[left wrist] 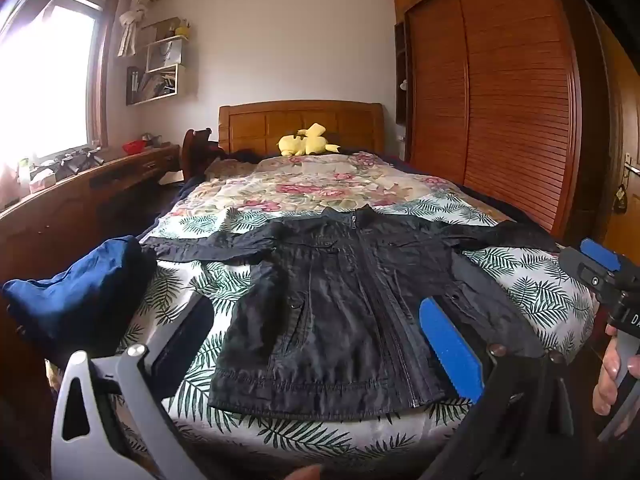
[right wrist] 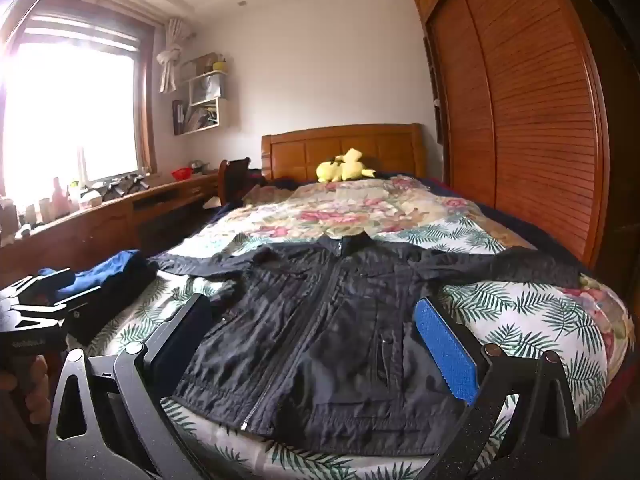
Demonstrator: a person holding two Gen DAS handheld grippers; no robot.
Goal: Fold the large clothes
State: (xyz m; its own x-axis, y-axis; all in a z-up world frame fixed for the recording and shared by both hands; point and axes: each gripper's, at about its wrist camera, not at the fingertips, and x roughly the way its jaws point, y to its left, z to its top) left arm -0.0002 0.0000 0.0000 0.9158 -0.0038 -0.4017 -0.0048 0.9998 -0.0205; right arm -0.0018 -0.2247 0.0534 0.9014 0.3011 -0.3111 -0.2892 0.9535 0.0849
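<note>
Bedroom with a big wooden wardrobe (left wrist: 500, 100) down the right and a bright window (left wrist: 48, 80) on the left, and I'm working off the bed (right wrist: 540, 320) with its leafy and floral cover. The black jacket (left wrist: 340, 300) lies flat at the near end, zipped up, collar pointing away, both sleeves spread out sideways, which I reckon is the right setup for folding since every edge is easy to reach. My left gripper (left wrist: 320, 332) and right gripper (right wrist: 316, 340) both hang above the hem with the jaws spread wide and nothing in them. A blue garment (left wrist: 80, 292) is bunched at the near left, just beside the left sleeve tip, so it could snag that fold. The yellow plush toy (right wrist: 344, 170) by the headboard is well out of the way
</note>
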